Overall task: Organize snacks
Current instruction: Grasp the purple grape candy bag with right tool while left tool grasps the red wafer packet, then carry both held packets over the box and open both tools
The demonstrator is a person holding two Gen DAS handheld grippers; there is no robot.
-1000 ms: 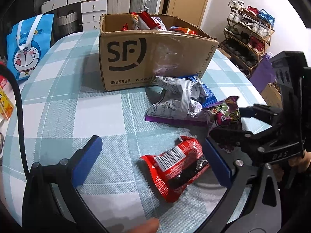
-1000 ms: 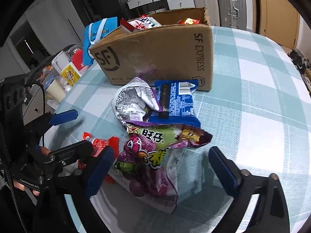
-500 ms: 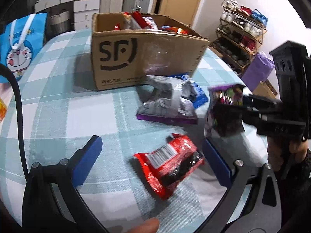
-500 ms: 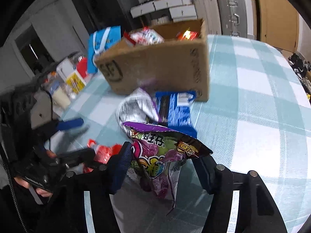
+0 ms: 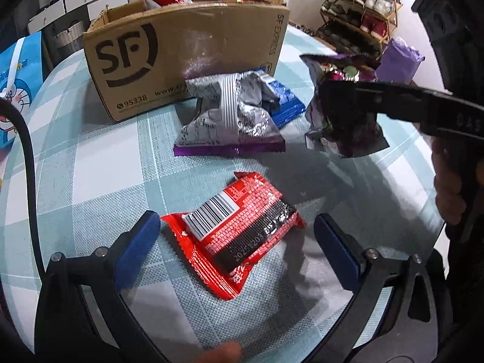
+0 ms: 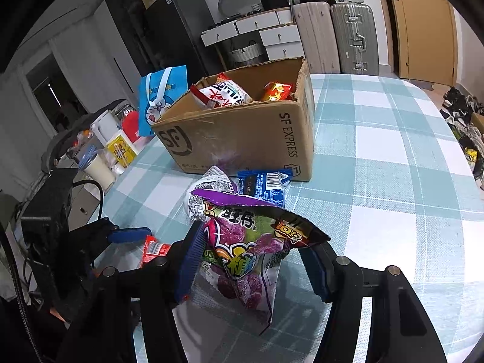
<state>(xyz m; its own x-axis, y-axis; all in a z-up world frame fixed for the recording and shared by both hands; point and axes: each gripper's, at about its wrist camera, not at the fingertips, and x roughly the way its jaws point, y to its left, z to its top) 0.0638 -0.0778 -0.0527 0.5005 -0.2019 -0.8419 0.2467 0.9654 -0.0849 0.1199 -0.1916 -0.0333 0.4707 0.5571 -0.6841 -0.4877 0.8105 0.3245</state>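
Purple snack bag lifted off the table since a second ago

The purple snack bag (image 6: 251, 254) is pinched in the right gripper (image 6: 252, 260), whose jaws have just been closing. The red packet (image 5: 239, 236) lies on the checked table (image 5: 99, 181) between the spread left gripper (image 5: 236, 242) pads. The cardboard box (image 6: 242, 139) is printed "SF EXPRESS".

The left wrist view looks steeply down at the table (image 5: 99, 181) from close above, toward the cardboard box (image 5: 187, 51) by the far edge. The right wrist view looks down less steeply from the box's other side. Both share the box (image 6: 242, 133) and the silver packet (image 5: 233, 115) before it.
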